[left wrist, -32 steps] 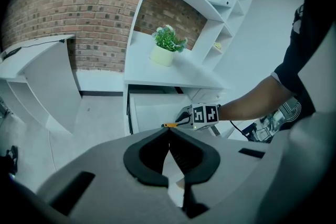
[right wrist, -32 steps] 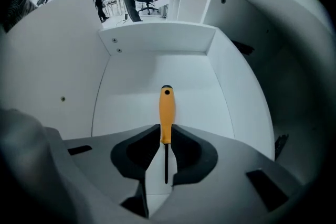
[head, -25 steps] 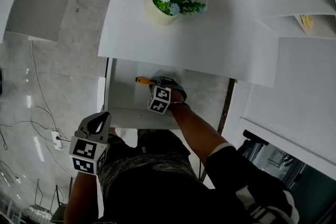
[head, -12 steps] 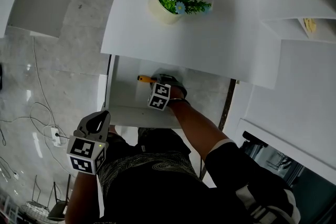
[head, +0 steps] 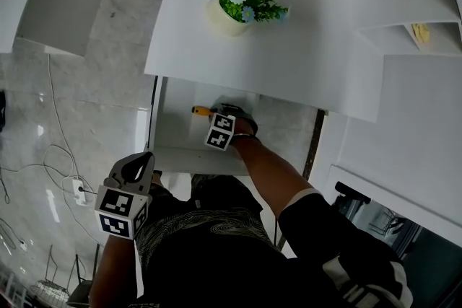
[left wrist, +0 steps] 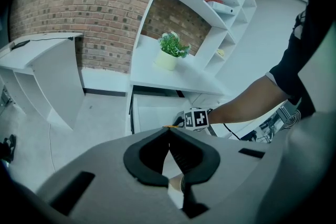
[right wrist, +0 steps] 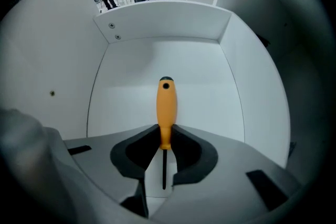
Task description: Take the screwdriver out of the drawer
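The screwdriver (right wrist: 165,107) has an orange handle and a thin dark shaft. It lies inside the open white drawer (right wrist: 157,23), handle pointing away from the camera. My right gripper (right wrist: 165,136) is shut on the lower end of the handle. In the head view the right gripper (head: 215,112) reaches into the drawer (head: 177,135) under the desk, and the orange handle (head: 199,110) sticks out to its left. My left gripper (head: 140,164) hangs at the lower left outside the drawer; in its own view the left gripper (left wrist: 169,131) is shut with nothing in it.
A potted plant (head: 238,2) stands on the white desk top (head: 303,47) above the drawer. White shelves (head: 408,32) stand to the right, a white cabinet (head: 43,3) at the far left. Cables and a power strip (head: 74,190) lie on the marble floor at left.
Almost nothing has moved. The right gripper stays in the drawer with the screwdriver in its jaws; the head view has shifted slightly. The left gripper holds its place.
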Action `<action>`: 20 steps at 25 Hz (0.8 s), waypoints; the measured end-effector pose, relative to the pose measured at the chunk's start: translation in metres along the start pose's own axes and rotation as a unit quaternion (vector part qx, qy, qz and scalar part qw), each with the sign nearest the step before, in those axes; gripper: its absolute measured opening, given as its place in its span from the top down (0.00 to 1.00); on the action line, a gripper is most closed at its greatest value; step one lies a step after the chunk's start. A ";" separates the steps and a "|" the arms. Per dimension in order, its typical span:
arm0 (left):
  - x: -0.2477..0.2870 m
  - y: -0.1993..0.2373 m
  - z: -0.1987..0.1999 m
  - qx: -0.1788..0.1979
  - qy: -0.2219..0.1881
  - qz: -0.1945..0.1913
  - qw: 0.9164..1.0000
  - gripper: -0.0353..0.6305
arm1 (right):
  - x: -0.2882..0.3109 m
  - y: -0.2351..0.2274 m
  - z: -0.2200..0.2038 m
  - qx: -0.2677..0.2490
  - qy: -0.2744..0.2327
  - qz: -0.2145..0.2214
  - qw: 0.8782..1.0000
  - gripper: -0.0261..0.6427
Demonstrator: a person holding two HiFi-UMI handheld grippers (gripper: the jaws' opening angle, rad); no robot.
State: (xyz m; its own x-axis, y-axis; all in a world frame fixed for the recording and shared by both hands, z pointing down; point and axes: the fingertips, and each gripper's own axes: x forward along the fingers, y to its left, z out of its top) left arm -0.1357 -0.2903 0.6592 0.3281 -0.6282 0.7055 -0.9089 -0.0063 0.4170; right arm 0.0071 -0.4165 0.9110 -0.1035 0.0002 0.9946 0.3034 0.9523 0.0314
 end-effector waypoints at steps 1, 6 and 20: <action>-0.002 0.001 0.001 0.001 -0.001 0.001 1.000 0.92 | 0.000 0.001 0.000 -0.001 0.003 0.001 1.000 0.86; -0.011 0.004 0.004 0.009 -0.007 0.002 1.000 0.92 | -0.005 0.005 0.002 -0.002 0.011 -0.001 1.000 0.86; -0.040 0.000 0.017 0.054 -0.028 -0.022 0.998 0.92 | -0.051 0.017 0.016 0.025 0.001 -0.042 0.999 0.86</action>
State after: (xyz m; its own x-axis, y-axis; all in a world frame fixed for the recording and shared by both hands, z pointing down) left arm -0.1530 -0.2787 0.6208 0.3564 -0.6682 0.6531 -0.9172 -0.1171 0.3807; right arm 0.0024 -0.3951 0.8595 -0.1243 -0.0810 0.9889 0.2456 0.9631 0.1098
